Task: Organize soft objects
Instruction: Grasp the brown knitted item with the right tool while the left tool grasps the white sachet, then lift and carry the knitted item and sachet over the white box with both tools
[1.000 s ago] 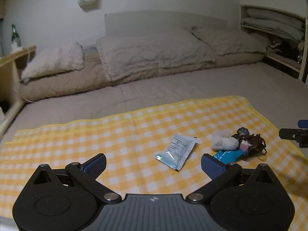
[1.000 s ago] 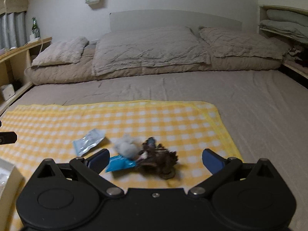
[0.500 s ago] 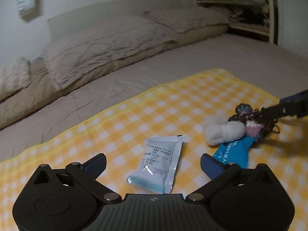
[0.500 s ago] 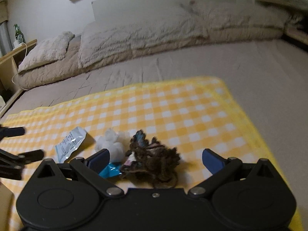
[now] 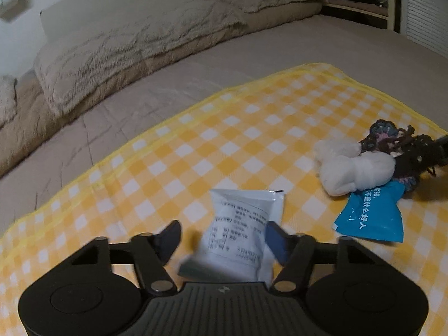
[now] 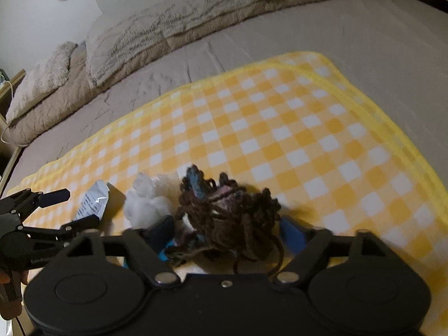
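A yellow checked cloth (image 5: 224,140) lies on the bed. On it a white printed packet (image 5: 240,224) sits between the fingers of my left gripper (image 5: 222,225), whose jaws are closing. The right pad is at the packet's edge, and a gap remains at the left pad. To the right lie a white fluffy bundle (image 5: 355,170), a blue packet (image 5: 372,215) and a dark yarn bundle (image 5: 400,145). My right gripper (image 6: 225,224) straddles the yarn bundle (image 6: 229,212) with its jaws closing, the pads close beside it. The left gripper (image 6: 72,208) shows at the left of the right wrist view.
The cloth covers the near part of a grey-brown bed (image 5: 308,44). Fluffy pillows and a folded blanket (image 5: 140,36) lie along the far side. A shelf (image 5: 364,5) stands at the far right. A person's hand (image 6: 5,280) holds the left gripper.
Both grippers came down and forward onto the cloth. The left jaws narrowed around the white packet, and the right jaws narrowed around the dark yarn bundle.
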Demonstrator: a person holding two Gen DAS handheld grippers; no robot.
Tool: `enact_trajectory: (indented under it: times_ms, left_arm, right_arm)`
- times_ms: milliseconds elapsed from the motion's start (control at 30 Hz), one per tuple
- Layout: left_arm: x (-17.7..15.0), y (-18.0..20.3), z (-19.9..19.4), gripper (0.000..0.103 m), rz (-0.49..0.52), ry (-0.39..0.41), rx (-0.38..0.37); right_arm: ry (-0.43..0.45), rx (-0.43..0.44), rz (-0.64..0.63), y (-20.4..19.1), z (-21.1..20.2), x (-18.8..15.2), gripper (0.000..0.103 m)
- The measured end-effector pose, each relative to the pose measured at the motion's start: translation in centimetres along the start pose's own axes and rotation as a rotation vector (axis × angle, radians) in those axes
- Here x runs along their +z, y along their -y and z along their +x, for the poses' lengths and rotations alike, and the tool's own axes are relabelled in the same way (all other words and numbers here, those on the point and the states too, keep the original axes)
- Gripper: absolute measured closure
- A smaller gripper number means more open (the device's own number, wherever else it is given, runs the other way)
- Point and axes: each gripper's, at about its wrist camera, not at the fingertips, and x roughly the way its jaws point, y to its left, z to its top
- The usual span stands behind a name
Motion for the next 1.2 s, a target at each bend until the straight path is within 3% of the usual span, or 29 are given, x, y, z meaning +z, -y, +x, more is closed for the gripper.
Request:
enact_trajectory:
  times_ms: [200, 300, 533, 567, 633, 667, 700, 867, 933, 1033, 1067, 1200]
  left_arm:
    - [-0.1, 0.0, -0.5, 0.060, -0.095, -0.020, 0.008]
    - [-0.2, 0.0, -1.3, 0.066, -0.127, -0.017, 0.013]
    - [-0.7, 1.3, -2.7, 0.067, -0.130, -0.032, 0.022]
    - [-0.8, 1.6, -2.7, 0.065, -0.134, -0.029, 0.025]
    - [-0.9, 2.0, -2.8, 0.044, -0.147, -0.021, 0.026]
    - [-0.9, 2.3, -2.8, 0.024, -0.151, -0.012, 0.028]
    - [-0.9, 2.6, -2.8, 0.017, -0.145, -0.001, 0.035]
    - [-0.4, 4.3, -1.4, 0.017, -0.077, -0.051, 0.061]
    - [-0.6, 4.5, -1.0, 0.018, -0.066, -0.065, 0.070]
    - [-1.0, 4.1, -0.9, 0.034, -0.116, -0.064, 0.037]
    - [-1.0, 3.8, -1.0, 0.045, -0.140, -0.068, 0.019]
    - [-1.3, 3.8, -1.4, 0.057, -0.186, -0.072, -0.005]
  right_arm:
    - [-0.015, 0.016, -0.047, 0.0, -0.6, -0.4, 0.045]
    - [-0.014, 0.009, -0.069, -0.1, -1.3, -0.6, 0.049]
    - [-0.012, -0.002, -0.097, 0.0, -2.9, -0.8, 0.053]
    - [-0.009, 0.000, -0.098, 0.0, -3.3, -0.8, 0.053]
    - [-0.002, 0.003, -0.100, 0.1, -4.0, -0.9, 0.053]
    - [0.001, 0.004, -0.101, 0.2, -4.2, -1.0, 0.053]
    - [0.003, 0.005, -0.102, 0.2, -4.5, -1.0, 0.053]
    - [0.000, 0.011, -0.102, 0.7, -5.2, -1.2, 0.053]
    - [-0.002, 0.014, -0.100, 0.9, -5.3, -1.2, 0.053]
    - [-0.002, 0.021, -0.099, 1.1, -5.4, -1.2, 0.053]
    - [-0.003, 0.023, -0.100, 1.2, -5.5, -1.3, 0.053]
    - [-0.009, 0.024, -0.102, 1.4, -5.4, -1.3, 0.053]
